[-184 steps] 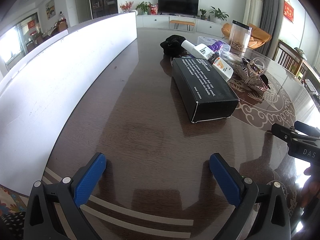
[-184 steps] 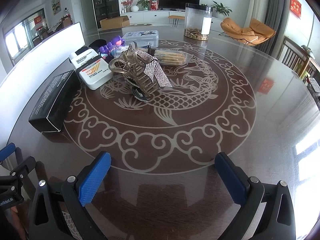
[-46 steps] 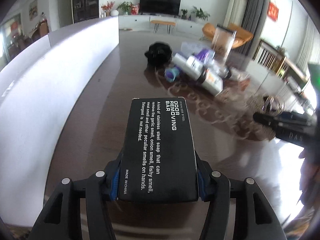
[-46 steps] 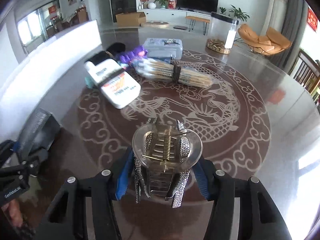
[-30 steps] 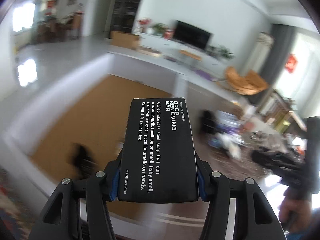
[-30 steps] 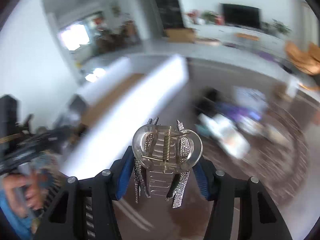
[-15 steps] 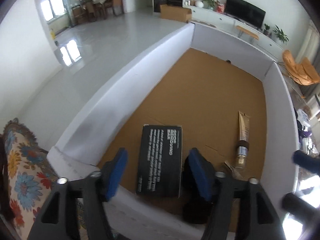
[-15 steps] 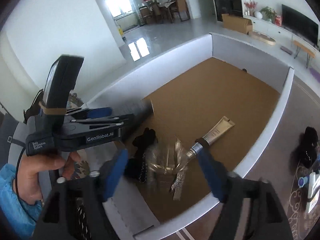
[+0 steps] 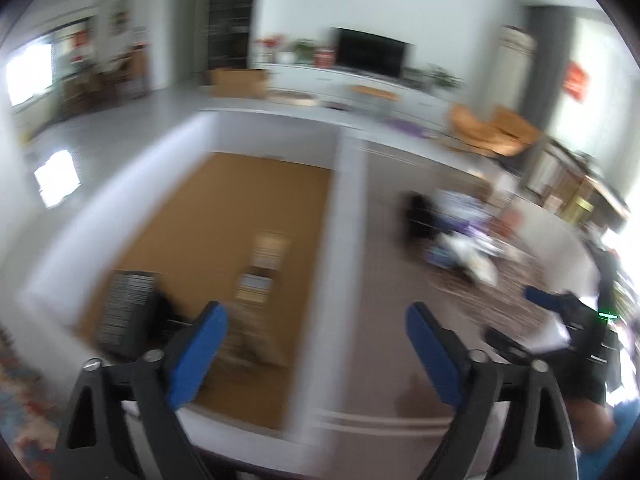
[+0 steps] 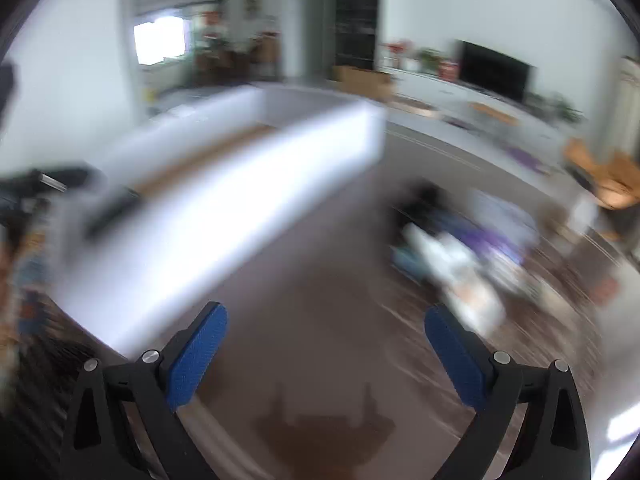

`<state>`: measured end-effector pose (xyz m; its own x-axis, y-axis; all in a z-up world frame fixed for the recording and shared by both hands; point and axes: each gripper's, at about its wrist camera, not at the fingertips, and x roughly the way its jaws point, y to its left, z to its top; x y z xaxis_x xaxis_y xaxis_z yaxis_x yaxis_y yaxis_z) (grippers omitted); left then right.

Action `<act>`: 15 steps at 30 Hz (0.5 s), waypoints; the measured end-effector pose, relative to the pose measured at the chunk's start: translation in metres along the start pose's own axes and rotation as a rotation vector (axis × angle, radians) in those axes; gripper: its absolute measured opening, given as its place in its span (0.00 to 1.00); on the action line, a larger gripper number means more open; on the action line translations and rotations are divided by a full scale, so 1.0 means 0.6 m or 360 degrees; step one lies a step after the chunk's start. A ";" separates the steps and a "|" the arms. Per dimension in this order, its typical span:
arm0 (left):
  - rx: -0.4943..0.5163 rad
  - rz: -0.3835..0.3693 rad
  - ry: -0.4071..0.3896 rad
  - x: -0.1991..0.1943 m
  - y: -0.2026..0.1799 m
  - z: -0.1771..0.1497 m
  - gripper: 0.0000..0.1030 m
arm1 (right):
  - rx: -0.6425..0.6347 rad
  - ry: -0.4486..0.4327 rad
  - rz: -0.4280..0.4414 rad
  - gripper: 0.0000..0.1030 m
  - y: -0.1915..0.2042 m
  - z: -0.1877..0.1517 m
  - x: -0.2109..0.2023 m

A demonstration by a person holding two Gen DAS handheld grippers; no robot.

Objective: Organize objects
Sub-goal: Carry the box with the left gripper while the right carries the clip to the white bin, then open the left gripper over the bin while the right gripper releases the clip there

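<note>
Both grippers, left (image 9: 314,344) and right (image 10: 326,346), had fingers spread and empty. Remaining clutter (image 10: 456,252) lay ahead-right on the table (image 10: 320,280); heavy blur risked a misjudged reach, clipping the box wall (image 9: 340,248).

A dark television (image 9: 370,56) sits on a long white low cabinet (image 9: 360,84) against the far wall, with potted plants (image 9: 304,46) and red flowers (image 9: 270,42) beside it. A brown cardboard carton (image 9: 238,82) stands on the pale floor (image 9: 120,128) in front of the cabinet's left end. Orange armchairs (image 9: 494,130) sit at the right, below a grey curtain (image 9: 546,64). A red wall hanging (image 9: 576,86) is blurred. A bright window (image 10: 160,42) glows at far left.
</note>
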<state>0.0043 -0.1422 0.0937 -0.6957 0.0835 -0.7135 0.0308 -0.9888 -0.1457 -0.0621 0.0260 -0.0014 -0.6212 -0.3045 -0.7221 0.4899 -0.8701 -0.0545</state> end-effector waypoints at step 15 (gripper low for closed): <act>0.0249 0.0134 0.0324 0.236 -0.220 -0.118 0.99 | 0.0382 0.0226 -0.0458 1.00 -0.242 -0.186 -0.012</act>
<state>-0.0475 0.0090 -0.0364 -0.5362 0.0077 -0.8440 -0.0399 -0.9991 0.0162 -0.0605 0.1976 -0.0655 -0.6130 0.0069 -0.7900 0.1411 -0.9829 -0.1181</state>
